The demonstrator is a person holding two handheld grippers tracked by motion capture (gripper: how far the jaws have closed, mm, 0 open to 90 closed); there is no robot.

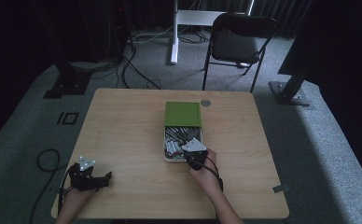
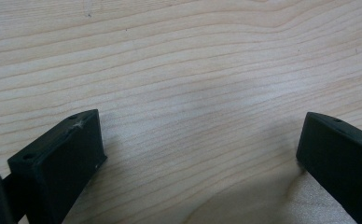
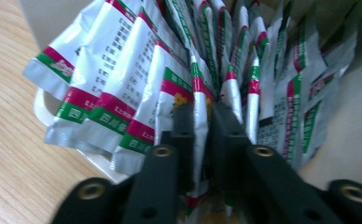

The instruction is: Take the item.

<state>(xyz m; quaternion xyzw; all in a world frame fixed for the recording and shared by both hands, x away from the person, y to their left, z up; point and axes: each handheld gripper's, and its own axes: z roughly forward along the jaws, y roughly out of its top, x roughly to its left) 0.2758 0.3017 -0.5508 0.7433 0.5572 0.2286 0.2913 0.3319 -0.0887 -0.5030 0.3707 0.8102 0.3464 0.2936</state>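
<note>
Our right gripper (image 3: 202, 116) has its jaws clamped on one sachet (image 3: 198, 100) in the box (image 1: 169, 158); lifting remains. Left gripper (image 2: 200, 154) jaws apart, idle.

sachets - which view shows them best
The right gripper view: the sachets stand fanned and close, and the right gripper pinches one. The high view gives small silver strips in the box.
</note>
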